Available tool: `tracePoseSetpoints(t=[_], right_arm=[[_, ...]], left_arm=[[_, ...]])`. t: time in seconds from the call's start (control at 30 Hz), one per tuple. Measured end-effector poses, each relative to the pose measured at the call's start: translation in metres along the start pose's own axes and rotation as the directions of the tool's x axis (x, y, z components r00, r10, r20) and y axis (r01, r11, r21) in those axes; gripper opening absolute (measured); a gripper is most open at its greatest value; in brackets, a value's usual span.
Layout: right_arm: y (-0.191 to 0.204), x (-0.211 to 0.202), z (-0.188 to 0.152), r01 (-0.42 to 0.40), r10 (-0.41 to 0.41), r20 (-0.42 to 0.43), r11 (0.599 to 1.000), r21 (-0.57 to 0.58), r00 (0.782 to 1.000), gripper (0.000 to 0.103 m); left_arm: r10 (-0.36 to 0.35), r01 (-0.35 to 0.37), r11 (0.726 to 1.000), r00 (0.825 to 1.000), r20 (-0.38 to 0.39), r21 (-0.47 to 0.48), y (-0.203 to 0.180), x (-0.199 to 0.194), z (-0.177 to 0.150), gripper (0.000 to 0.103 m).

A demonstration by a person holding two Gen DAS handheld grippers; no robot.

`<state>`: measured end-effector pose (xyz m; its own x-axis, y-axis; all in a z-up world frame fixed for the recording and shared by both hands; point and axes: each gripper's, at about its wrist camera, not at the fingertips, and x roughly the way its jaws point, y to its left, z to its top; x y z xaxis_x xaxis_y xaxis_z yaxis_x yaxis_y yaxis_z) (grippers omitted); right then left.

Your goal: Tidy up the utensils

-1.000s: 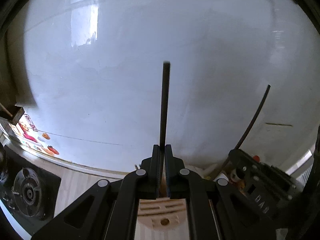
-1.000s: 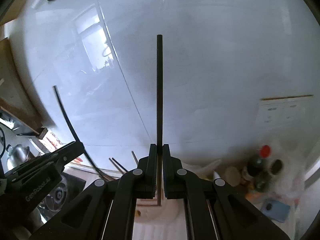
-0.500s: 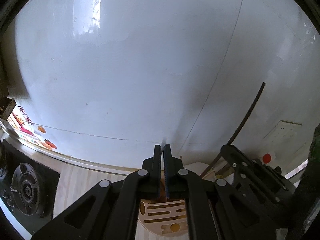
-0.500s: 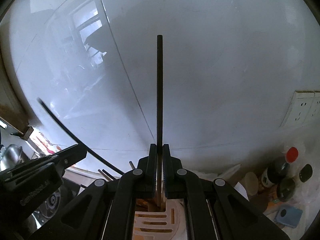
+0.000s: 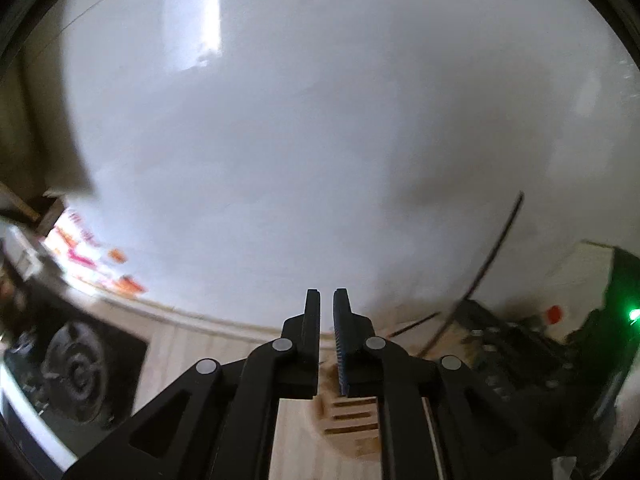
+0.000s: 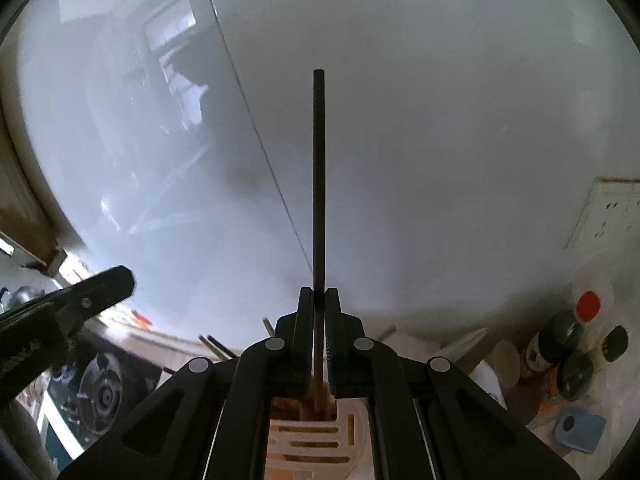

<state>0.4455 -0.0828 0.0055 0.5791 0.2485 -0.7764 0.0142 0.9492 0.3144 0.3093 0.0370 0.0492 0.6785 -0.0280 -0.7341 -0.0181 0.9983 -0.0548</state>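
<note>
**Chopstick lined up over the slotted holder**

The right gripper (image 6: 319,312) has its fingers clamped on a dark chopstick (image 6: 319,184), held upright so its lower tip points into the slotted wooden holder (image 6: 316,440) below, probably ready to drop in. The left gripper (image 5: 327,320) sits over the same holder; its fingers are opening a crack with nothing between them. More chopsticks (image 6: 212,346) already stand at the holder's far side.

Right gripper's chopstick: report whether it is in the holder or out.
In: the chopstick, clamped by the right gripper, has its lower end inside a slot of the wooden holder.
</note>
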Motion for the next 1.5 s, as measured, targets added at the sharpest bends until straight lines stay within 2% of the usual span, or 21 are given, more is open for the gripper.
tracePoseSetpoints(t=[0.03,0.07,0.1,0.13,0.17,0.2,0.27,0.37,0.43,0.47,0.53,0.6,0.73,1.0,1.2,1.5], right_arm=[[0.0,0.006,-0.001,-0.006,0.006,-0.036,1.0,-0.008,0.999,0.006],[0.0,0.01,-0.002,-0.007,0.006,-0.061,1.0,-0.013,0.998,0.007],[-0.003,0.011,-0.004,-0.001,0.001,-0.079,1.0,-0.009,0.997,0.013],[-0.006,0.008,-0.006,-0.001,0.001,-0.074,1.0,-0.001,0.997,0.024],[-0.008,0.005,-0.007,0.0,0.0,-0.069,1.0,0.005,0.998,0.028],[-0.01,0.0,-0.008,0.002,-0.002,-0.061,1.0,0.01,0.998,0.033],[-0.015,-0.01,-0.013,0.013,-0.013,-0.055,1.0,0.004,0.998,0.034],[-0.014,-0.018,-0.025,0.067,-0.068,-0.06,0.997,-0.024,0.996,0.047],[-0.016,-0.025,-0.039,0.121,-0.125,-0.059,0.991,-0.06,0.99,0.066],[-0.013,-0.026,-0.044,0.142,-0.147,-0.061,0.987,-0.077,0.987,0.071],[-0.012,-0.029,-0.058,0.161,-0.17,-0.074,0.981,-0.106,0.983,0.091],[-0.01,-0.033,-0.07,0.178,-0.19,-0.076,0.974,-0.138,0.979,0.097],[-0.008,-0.05,-0.089,0.215,-0.225,-0.041,0.961,-0.174,0.973,0.1],[-0.003,-0.11,-0.108,0.275,-0.273,0.032,0.951,-0.142,0.961,0.102],[0.009,-0.184,-0.136,0.334,-0.321,0.121,0.936,-0.109,0.939,0.103],[0.023,-0.281,-0.181,0.35,-0.333,0.197,0.935,-0.062,0.922,0.103]], left_arm=[[0.027,-0.027,1.0,1.0,0.0,-0.002,0.005,0.0,-0.004,0.008],[0.035,-0.035,0.999,0.999,0.002,-0.009,0.009,0.0,-0.008,0.016],[0.045,-0.045,0.999,0.999,0.004,-0.016,0.013,-0.001,-0.011,0.024],[0.054,-0.054,0.998,0.999,0.006,-0.025,0.018,-0.002,-0.017,0.048],[0.061,-0.061,0.998,0.998,0.014,-0.031,0.021,-0.005,-0.021,0.071],[0.073,-0.072,0.997,0.997,0.027,-0.039,0.024,-0.008,-0.028,0.078],[0.091,-0.089,0.995,0.995,0.041,-0.041,0.027,-0.012,-0.04,0.088],[0.134,-0.133,0.991,0.99,0.048,-0.031,0.025,-0.016,-0.06,0.103],[0.161,-0.16,0.987,0.986,0.045,-0.023,0.021,-0.017,-0.074,0.103],[0.171,-0.17,0.985,0.985,0.037,-0.02,0.019,-0.018,-0.08,0.103],[0.179,-0.179,0.984,0.983,0.029,-0.02,0.015,-0.02,-0.09,0.103],[0.184,-0.184,0.983,0.982,0.032,-0.019,0.012,-0.026,-0.098,0.103],[0.183,-0.182,0.983,0.982,0.048,-0.021,0.01,-0.043,-0.112,0.103],[0.145,-0.145,0.989,0.983,0.112,-0.007,0.013,-0.098,-0.137,0.103],[0.095,-0.1,0.995,0.984,0.15,0.023,0.017,-0.149,-0.164,0.103],[0.017,-0.03,0.998,0.976,0.219,0.056,0.014,-0.229,-0.204,0.103]])
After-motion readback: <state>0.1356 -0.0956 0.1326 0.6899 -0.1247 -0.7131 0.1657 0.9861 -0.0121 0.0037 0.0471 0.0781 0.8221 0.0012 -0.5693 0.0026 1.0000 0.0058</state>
